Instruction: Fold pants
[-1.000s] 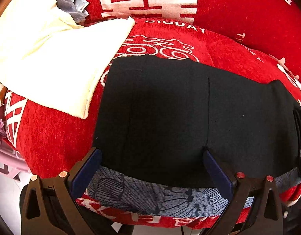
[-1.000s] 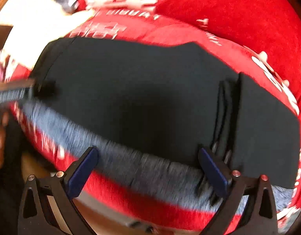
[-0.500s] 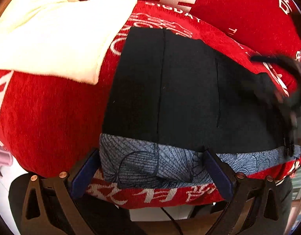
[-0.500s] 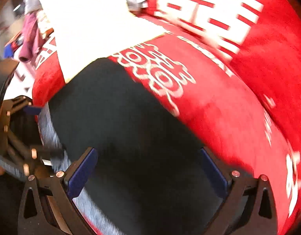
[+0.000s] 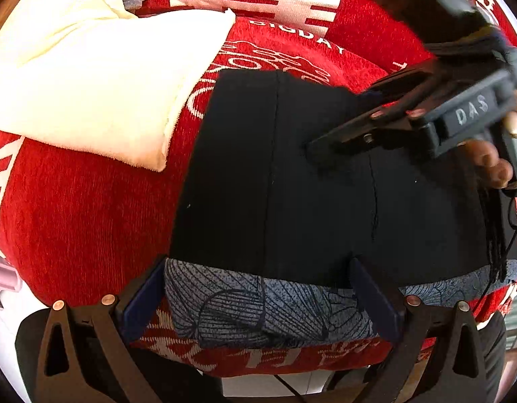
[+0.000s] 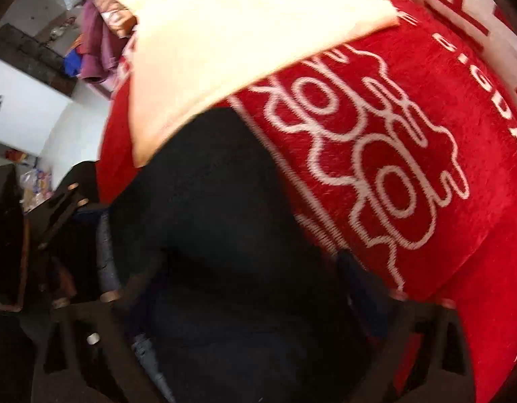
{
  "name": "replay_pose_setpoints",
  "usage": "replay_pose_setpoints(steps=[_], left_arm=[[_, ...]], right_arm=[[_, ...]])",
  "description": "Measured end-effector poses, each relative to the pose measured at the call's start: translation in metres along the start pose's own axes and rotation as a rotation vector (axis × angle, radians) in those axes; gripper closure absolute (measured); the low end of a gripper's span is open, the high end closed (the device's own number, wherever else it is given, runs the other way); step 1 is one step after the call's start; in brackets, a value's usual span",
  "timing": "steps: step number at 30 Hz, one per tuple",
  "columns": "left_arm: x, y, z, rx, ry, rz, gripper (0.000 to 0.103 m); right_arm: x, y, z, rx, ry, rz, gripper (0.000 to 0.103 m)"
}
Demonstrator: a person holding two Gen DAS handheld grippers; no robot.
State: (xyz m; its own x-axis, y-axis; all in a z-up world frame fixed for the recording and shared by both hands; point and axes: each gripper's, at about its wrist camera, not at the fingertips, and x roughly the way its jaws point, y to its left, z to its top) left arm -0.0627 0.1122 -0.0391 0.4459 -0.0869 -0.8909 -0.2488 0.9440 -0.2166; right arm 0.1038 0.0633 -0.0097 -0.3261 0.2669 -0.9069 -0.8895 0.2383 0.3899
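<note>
Pressing flat looks like the current step: black pants (image 5: 292, 181) lie folded on the red cushion (image 5: 73, 208), just right of the cream cloth (image 5: 100, 77). Left gripper (image 5: 258, 299) gapes empty over the pants' near edge, where grey patterned lining shows. Right gripper (image 5: 346, 134) rests on the pants; spread unclear, right view blurred. Best to smooth outward from the seam. Pants matte and soft, cushion plush.

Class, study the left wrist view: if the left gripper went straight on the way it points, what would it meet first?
Most likely the folded black pants, lying directly ahead of the open left gripper on the red patterned cushion; depth is unclear.
</note>
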Motion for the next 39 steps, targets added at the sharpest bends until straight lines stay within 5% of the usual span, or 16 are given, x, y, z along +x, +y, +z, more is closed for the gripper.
replay_pose_setpoints(steps=[3, 4, 8, 11, 16, 17, 19, 20, 24, 26, 29, 33, 36, 38, 39], left_arm=[[-0.002, 0.008, 0.005, -0.016, 0.016, -0.062, 0.000], [-0.002, 0.010, 0.009, -0.004, 0.028, -0.092, 0.000], [-0.026, 0.020, 0.024, 0.070, -0.041, -0.173, 0.000], [-0.038, 0.020, 0.038, 0.167, -0.074, -0.323, 0.000], [-0.008, -0.004, 0.053, 0.251, 0.050, -0.503, 0.000], [-0.002, -0.010, 0.054, 0.253, 0.077, -0.488, 0.001], [0.006, -0.017, 0.056, 0.252, 0.100, -0.432, 0.018], [0.009, -0.015, 0.058, 0.234, 0.115, -0.414, 0.052], [0.021, -0.001, 0.061, 0.163, 0.209, -0.411, 0.066], [0.020, -0.003, 0.063, 0.159, 0.227, -0.379, 0.072], [0.005, -0.007, 0.071, 0.149, 0.206, -0.385, 0.075], [-0.019, -0.024, 0.083, 0.178, 0.165, -0.349, 0.075], [-0.030, -0.031, 0.090, 0.170, 0.166, -0.310, 0.075], [-0.040, -0.036, 0.097, 0.166, 0.173, -0.287, 0.075], [-0.044, -0.040, 0.100, 0.170, 0.174, -0.277, 0.075]], right_arm=[[-0.017, 0.013, -0.010, -0.065, -0.039, -0.092, 0.079], [-0.026, 0.015, -0.014, -0.068, -0.065, -0.091, 0.082], [-0.062, 0.045, -0.038, -0.145, -0.187, -0.102, 0.086], [-0.080, 0.064, -0.051, -0.178, -0.231, -0.106, 0.086], [-0.098, 0.068, -0.058, -0.178, -0.282, -0.107, 0.086], [-0.095, 0.066, -0.057, -0.168, -0.279, -0.110, 0.086], [-0.087, 0.062, -0.057, -0.161, -0.257, -0.145, 0.086], [-0.082, 0.059, -0.056, -0.145, -0.249, -0.171, 0.086], [-0.086, 0.039, -0.059, -0.001, -0.229, -0.189, 0.060], [-0.104, 0.035, -0.075, 0.048, -0.268, -0.202, 0.054], [-0.124, 0.034, -0.117, 0.151, -0.343, -0.340, 0.020], [-0.113, 0.025, -0.207, 0.491, -0.528, -0.257, 0.017], [-0.071, 0.016, -0.251, 0.745, -0.543, -0.207, 0.017], [-0.065, 0.046, -0.263, 0.716, -0.629, -0.304, 0.017], [-0.056, 0.057, -0.263, 0.702, -0.595, -0.255, 0.017]])
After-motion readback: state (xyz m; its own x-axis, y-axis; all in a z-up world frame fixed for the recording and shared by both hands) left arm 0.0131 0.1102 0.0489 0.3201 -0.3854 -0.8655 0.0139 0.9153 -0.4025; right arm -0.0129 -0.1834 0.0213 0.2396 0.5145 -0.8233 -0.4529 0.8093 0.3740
